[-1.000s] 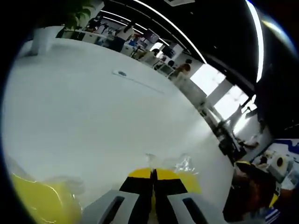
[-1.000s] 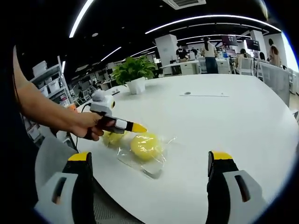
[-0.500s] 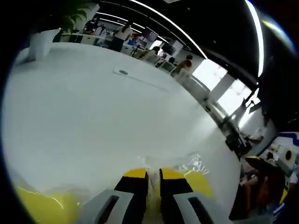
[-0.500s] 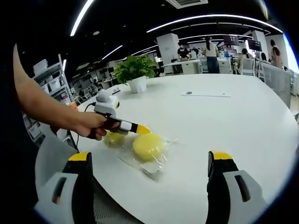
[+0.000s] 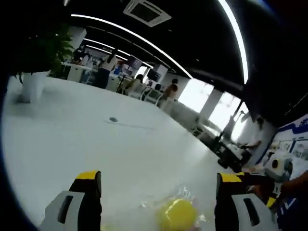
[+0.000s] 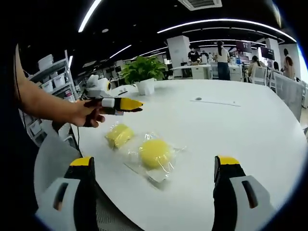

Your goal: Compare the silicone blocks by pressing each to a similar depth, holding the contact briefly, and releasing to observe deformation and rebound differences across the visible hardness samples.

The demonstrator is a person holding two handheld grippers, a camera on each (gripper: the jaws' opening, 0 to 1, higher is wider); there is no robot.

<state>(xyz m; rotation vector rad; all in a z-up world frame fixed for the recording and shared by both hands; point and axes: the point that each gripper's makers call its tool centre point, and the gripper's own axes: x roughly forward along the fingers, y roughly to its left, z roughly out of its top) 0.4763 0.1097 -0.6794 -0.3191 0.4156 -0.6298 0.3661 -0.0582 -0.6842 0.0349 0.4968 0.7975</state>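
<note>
A broad white table (image 6: 250, 130) takes up the middle and lower part of both views. In the right gripper view a potted plant (image 6: 142, 74) in a white pot stands at the table's far edge, upper left of centre; in the left gripper view it sits at the far left. Two yellow silicone blocks lie in clear plastic bags on the table. The rounder block (image 6: 155, 153) rests just below the centre of the right gripper view, and the second block (image 6: 119, 135) lies just beside it to the upper left, the bags close or touching. The rounder block also appears at the bottom centre of the left gripper view (image 5: 178, 214), between that view's jaws.

The right gripper (image 6: 156, 187) has its jaws spread wide at the bottom corners, holding nothing. The left gripper (image 6: 126, 103), held in a hand (image 6: 89, 113) at the left of the right gripper view, hangs above the blocks, clear of them, jaws wide apart and holding nothing.
</note>
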